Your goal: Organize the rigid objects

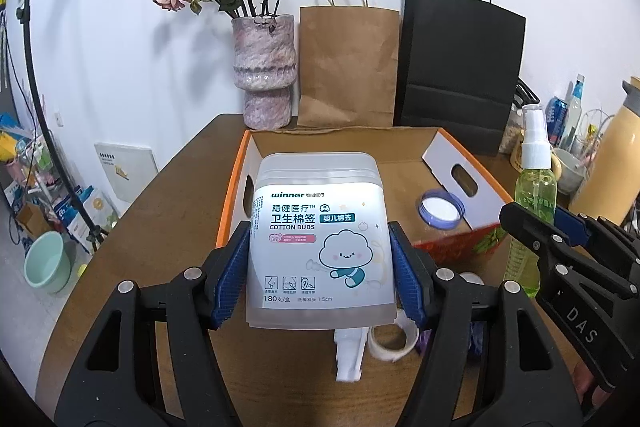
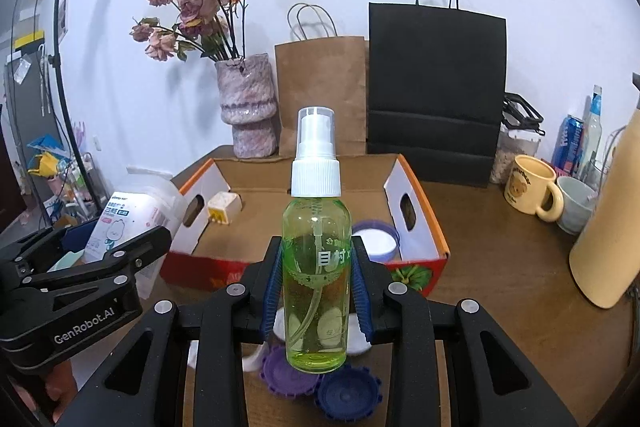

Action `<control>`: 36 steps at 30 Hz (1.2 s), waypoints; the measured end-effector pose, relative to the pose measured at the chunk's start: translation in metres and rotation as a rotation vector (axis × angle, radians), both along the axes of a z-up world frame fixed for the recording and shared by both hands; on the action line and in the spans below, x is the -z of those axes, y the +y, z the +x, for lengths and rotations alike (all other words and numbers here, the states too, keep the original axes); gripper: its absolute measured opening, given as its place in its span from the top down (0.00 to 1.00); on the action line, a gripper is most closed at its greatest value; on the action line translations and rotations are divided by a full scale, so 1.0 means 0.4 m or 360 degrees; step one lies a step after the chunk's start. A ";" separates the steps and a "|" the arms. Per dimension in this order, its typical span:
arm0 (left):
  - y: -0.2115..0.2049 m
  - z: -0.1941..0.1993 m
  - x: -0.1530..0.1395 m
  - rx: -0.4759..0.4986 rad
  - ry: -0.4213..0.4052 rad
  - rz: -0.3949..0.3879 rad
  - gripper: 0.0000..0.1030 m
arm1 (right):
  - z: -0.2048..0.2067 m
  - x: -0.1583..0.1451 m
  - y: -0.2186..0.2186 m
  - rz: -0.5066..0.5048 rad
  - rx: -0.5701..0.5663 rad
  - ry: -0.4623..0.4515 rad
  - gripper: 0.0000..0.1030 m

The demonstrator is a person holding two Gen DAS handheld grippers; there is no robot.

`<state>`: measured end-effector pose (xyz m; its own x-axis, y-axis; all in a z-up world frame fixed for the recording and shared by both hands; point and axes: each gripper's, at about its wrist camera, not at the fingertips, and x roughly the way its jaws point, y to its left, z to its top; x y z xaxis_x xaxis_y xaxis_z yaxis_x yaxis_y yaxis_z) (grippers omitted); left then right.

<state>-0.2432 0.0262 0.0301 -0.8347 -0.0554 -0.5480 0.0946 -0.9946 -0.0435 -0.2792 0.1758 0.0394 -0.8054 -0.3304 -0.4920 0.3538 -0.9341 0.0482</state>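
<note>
My left gripper (image 1: 320, 275) is shut on a clear cotton buds box (image 1: 318, 239) with a white label, held above the near end of the open cardboard tray (image 1: 232, 195). My right gripper (image 2: 316, 287) is shut on a green spray bottle (image 2: 316, 267) with a white pump top, held upright in front of the tray (image 2: 424, 203). The bottle also shows at the right of the left wrist view (image 1: 534, 195). The box shows at the left of the right wrist view (image 2: 132, 219). In the tray lie a purple-rimmed white lid (image 2: 376, 239) and a small white and yellow block (image 2: 224, 205).
On the table below lie a tape roll (image 1: 390, 341), a white plastic piece (image 1: 350, 355) and purple and blue gear-shaped caps (image 2: 320, 383). A vase of dried roses (image 1: 266, 75), a brown bag (image 1: 348, 67) and a black bag (image 1: 460, 75) stand behind. Mugs (image 2: 532, 189) and a cream flask (image 2: 608, 227) stand right.
</note>
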 end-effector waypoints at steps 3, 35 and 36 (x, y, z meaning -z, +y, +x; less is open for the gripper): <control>0.001 -0.025 -0.002 -0.0022 -0.0003 0.0013 0.41 | -0.025 -0.005 0.000 -0.0010 0.0000 0.0001 0.66; -0.041 -0.312 0.031 -0.0139 -0.0090 -0.0007 0.41 | -0.322 0.037 -0.061 0.0131 -0.0109 -0.0125 0.66; -0.041 -0.320 0.034 -0.0138 -0.0096 -0.0013 0.41 | -0.330 0.042 -0.062 0.0139 -0.0110 -0.0133 0.66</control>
<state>-0.3713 0.0099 0.0163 -0.7920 -0.1310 -0.5963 0.1828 -0.9828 -0.0268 -0.4112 0.1509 0.0225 -0.7371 -0.3368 -0.5858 0.4158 -0.9094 -0.0003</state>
